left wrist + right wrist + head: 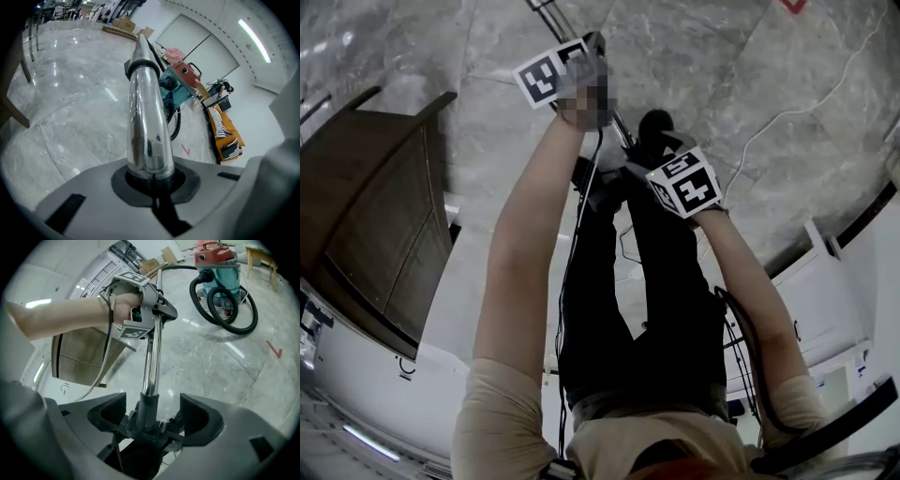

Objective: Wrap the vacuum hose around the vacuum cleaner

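Note:
A chrome vacuum wand (146, 117) runs away from my left gripper (152, 180), whose jaws are shut on it. It points toward the vacuum cleaner (180, 79), which has a red top and a teal body and stands on the marble floor. The right gripper view shows that cleaner (218, 266) with its black hose (234, 310) looped on the floor beside it. My right gripper (152, 416) is open; the wand's dark cuff (147, 406) sits between the jaws with gaps on both sides. Higher up the wand (152, 352), the left gripper (140, 310) clamps it. In the head view both grippers (581, 80) (675, 178) are held out ahead.
A dark wooden table (384, 216) stands at the left. An orange bag (225, 126) and other gear lie by the white wall beyond the cleaner. Cardboard boxes (124, 23) sit far back. A thin cable (769, 131) crosses the floor, which has a red mark (274, 350).

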`<action>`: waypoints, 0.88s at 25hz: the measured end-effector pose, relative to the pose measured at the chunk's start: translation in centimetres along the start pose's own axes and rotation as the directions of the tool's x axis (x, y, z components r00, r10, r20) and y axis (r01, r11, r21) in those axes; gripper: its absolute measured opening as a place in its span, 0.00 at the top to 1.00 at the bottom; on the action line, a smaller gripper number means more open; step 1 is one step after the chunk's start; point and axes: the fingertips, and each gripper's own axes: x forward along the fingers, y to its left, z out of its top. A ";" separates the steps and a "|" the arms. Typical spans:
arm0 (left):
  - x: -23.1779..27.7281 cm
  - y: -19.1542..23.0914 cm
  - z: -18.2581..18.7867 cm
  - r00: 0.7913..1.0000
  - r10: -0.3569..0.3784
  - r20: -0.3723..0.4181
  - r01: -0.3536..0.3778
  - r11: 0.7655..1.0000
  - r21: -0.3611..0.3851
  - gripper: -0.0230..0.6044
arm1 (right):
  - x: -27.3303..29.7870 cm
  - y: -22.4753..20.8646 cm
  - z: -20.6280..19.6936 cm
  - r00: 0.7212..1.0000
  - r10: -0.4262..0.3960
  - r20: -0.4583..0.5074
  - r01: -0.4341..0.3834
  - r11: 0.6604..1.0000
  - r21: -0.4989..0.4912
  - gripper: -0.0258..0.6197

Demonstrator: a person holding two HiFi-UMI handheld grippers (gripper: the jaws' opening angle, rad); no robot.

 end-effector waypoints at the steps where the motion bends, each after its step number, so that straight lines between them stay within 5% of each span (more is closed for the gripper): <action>1: 0.2 -0.5 -0.2 1.000 -0.005 -0.003 0.005 1.000 -0.015 0.93 | 0.2 -0.6 0.2 1.000 -0.014 -0.011 0.013 1.000 -0.024 0.45; 11: 1.0 -8.1 -0.4 0.995 -0.098 0.032 0.102 0.987 -0.127 0.93 | 1.9 -5.4 -0.6 0.972 -0.136 -0.191 0.072 0.948 -0.310 0.45; 14: 1.5 -9.0 -1.2 0.991 -0.128 0.034 0.132 0.980 -0.148 0.93 | 1.0 -5.9 -1.7 0.960 -0.190 -0.203 0.105 0.923 -0.370 0.66; 22: 5.5 -10.9 -6.3 0.953 -0.296 -0.068 0.257 0.905 -0.340 0.93 | -2.5 -10.7 -6.0 0.896 -0.333 -0.295 0.195 0.890 -0.412 0.71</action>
